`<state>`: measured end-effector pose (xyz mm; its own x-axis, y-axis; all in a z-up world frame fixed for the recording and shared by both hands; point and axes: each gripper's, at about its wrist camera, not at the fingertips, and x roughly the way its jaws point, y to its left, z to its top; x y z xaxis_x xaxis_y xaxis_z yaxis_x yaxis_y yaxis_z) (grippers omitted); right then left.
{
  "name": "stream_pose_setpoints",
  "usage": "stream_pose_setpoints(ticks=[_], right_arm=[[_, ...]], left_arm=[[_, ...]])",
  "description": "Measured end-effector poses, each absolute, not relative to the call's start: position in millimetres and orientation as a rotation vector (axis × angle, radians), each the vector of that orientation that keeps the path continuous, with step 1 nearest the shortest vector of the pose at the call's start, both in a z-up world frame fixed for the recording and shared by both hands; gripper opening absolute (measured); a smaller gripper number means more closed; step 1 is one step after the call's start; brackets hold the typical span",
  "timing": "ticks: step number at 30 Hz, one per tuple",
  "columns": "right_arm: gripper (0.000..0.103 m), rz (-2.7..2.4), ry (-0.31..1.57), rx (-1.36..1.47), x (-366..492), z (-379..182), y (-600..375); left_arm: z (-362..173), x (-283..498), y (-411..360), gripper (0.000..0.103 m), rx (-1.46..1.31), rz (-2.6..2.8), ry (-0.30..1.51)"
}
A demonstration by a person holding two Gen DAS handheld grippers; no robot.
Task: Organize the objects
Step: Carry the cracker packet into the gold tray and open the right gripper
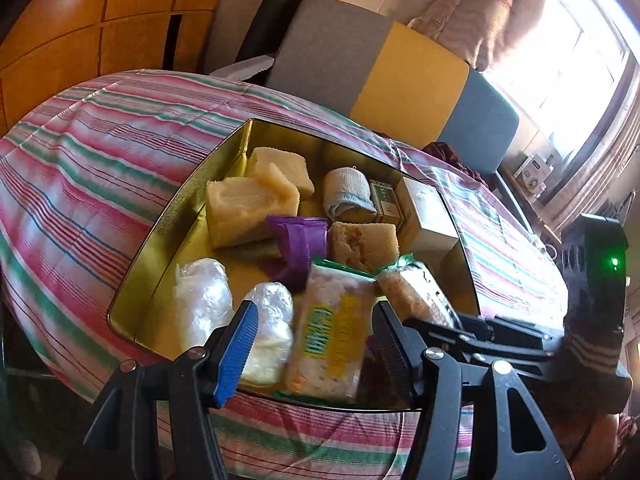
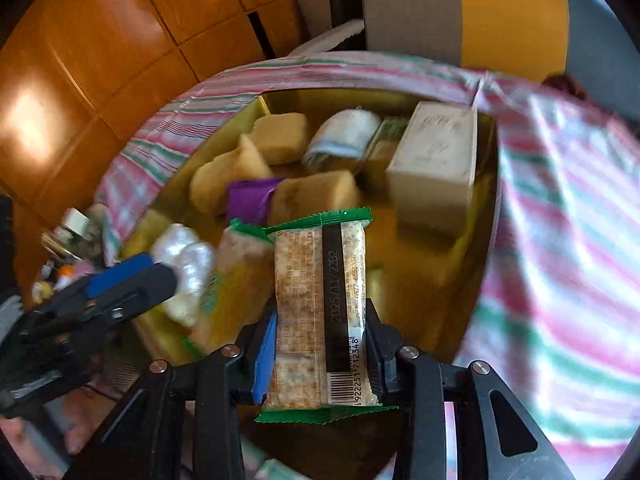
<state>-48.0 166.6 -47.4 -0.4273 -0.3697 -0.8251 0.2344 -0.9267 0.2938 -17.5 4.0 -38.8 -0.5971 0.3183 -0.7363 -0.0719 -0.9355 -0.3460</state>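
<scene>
An open gold tin (image 1: 168, 216) lies on a striped cloth. It holds yellow sponges (image 1: 248, 204), a rolled grey cloth (image 1: 346, 192), a white box (image 1: 426, 216), a purple packet (image 1: 298, 240) and plastic-wrapped lumps (image 1: 202, 300). My left gripper (image 1: 314, 336) hovers open over the tin's near end, its fingers astride a green-edged cracker packet (image 1: 332, 332) that lies inside without pressing on it. My right gripper (image 2: 320, 336) is shut on a second cracker packet (image 2: 320, 304), barcode side up, held above the tin's bare floor (image 2: 416, 276) beside the first packet (image 2: 236, 280).
A small green box (image 1: 386, 200) stands between the rolled cloth and the white box. Grey, yellow and blue cushions (image 1: 408, 76) lie behind the tin, orange wooden panels (image 1: 80, 40) to the left, and a bright window (image 1: 580, 60) to the right. Small clutter (image 2: 68, 240) sits off the cloth's left edge.
</scene>
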Motion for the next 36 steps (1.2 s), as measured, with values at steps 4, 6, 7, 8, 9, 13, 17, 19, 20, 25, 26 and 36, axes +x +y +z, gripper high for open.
stream_pose_setpoints(ticks=[4, 6, 7, 8, 9, 13, 17, 19, 20, 25, 26, 36], right_arm=[[0.039, -2.476, -0.155, 1.403, -50.6, -43.4, 172.9], [0.041, -2.496, -0.164, 1.417, -54.8, -44.6, 176.5], [0.041, -2.507, -0.163, 1.421, -56.1, -45.3, 177.4], [0.042, -2.517, -0.161, 1.421, -56.9, -45.4, 178.0], [0.042, -2.532, -0.156, 1.415, -57.8, -44.5, 178.7], [0.048, -2.579, -0.154, 1.373, -52.3, -36.8, 182.2], [0.054, -2.624, -0.130, 1.338, -42.5, -27.2, 181.6], [0.057, -2.634, -0.124, 1.326, -37.8, -24.3, 178.7], [0.060, -2.644, -0.111, 1.325, -35.0, -23.0, 175.5], [0.065, -2.672, -0.065, 1.328, -28.3, -20.7, 162.7], [0.065, -2.674, -0.067, 1.326, -27.7, -19.7, 161.6], [0.085, -2.711, -0.057, 1.292, -11.5, -3.8, 140.7]], left_arm=[[-36.9, -16.7, 3.0, 0.060, -1.278, 2.601, -0.420], [-35.4, -15.5, 4.7, 0.060, -1.274, 2.611, -0.408], [-34.5, -15.1, 5.5, 0.060, -1.272, 2.618, -0.400], [-33.4, -14.5, 7.2, 0.060, -1.278, 2.634, -0.382], [-33.0, -14.7, 8.9, 0.060, -1.296, 2.648, -0.361], [-32.1, -14.3, 12.2, 0.060, -1.327, 2.698, -0.307], [-31.1, -13.1, 13.9, 0.060, -1.341, 2.726, -0.260], [-30.1, -12.3, 13.5, 0.060, -1.333, 2.729, -0.259], [-29.4, -12.2, 13.5, 0.060, -1.332, 2.733, -0.255], [-24.4, -9.3, 12.8, 0.060, -1.326, 2.754, -0.240], [-22.4, -8.4, 11.9, 0.060, -1.319, 2.763, -0.240], [-11.5, -1.6, 4.8, 0.060, -1.340, 2.855, -0.127]])
